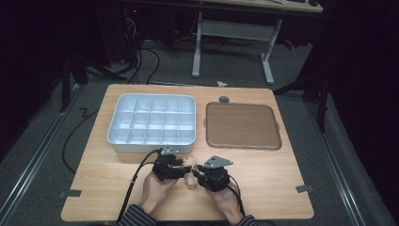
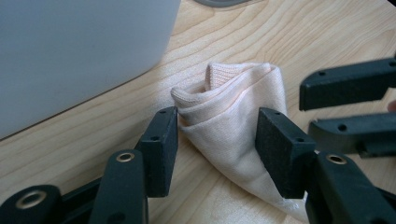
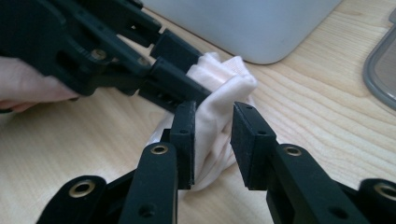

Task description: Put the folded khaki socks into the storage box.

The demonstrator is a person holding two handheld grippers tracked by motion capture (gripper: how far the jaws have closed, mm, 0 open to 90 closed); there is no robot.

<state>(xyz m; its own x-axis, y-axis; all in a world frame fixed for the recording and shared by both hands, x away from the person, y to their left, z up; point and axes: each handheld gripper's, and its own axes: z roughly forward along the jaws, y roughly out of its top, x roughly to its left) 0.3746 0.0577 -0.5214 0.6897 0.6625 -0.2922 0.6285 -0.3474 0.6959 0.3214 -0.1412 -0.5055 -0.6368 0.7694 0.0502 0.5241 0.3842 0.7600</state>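
Note:
A small folded pale pink cloth (image 1: 190, 172) lies on the wooden table near the front edge, between my two grippers. In the left gripper view the cloth (image 2: 233, 116) sits between the jaws of my left gripper (image 2: 217, 140), whose pads stand at its sides without squeezing it. My right gripper (image 3: 215, 135) also straddles the cloth (image 3: 219, 100); the fabric rests against one pad and a gap shows at the other. Seen from above, the left gripper (image 1: 184, 165) and right gripper (image 1: 197, 175) point at each other, almost touching.
A white box with several compartments (image 1: 153, 141) stands just behind the grippers, its wall close to the cloth (image 2: 70, 56). To its right lies a flat brown tray (image 1: 242, 125). Bare wood stretches left and right of the hands.

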